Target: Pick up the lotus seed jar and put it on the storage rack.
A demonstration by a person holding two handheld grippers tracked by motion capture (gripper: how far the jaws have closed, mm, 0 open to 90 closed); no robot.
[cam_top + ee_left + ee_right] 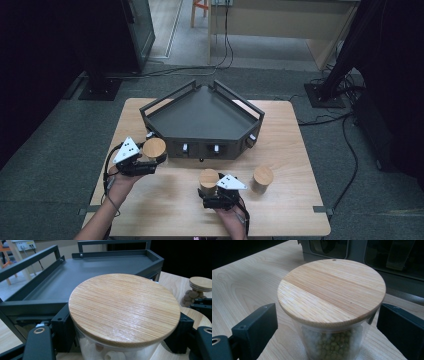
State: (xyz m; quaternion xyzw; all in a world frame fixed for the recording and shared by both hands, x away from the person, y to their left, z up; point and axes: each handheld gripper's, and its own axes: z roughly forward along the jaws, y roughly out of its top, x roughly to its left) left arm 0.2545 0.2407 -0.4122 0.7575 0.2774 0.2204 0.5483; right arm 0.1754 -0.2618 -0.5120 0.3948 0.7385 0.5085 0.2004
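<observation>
The left claw [151, 161] clamps its jar [154, 148] just beside the tray [202, 117], while the right claw [212, 192] stands wide around the pea jar [208, 180].

No legible text, label or number anywhere

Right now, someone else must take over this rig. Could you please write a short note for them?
Left gripper: shut on the left jar, beside the dark tray's front left corner.
Right gripper: open, jaws on either side of the middle jar of green beans, pads apart from the glass.
A third jar stands untouched at the right on the table.
Done: no jar is in the tray yet.
Left: probably all three jars go into the tray.
</observation>
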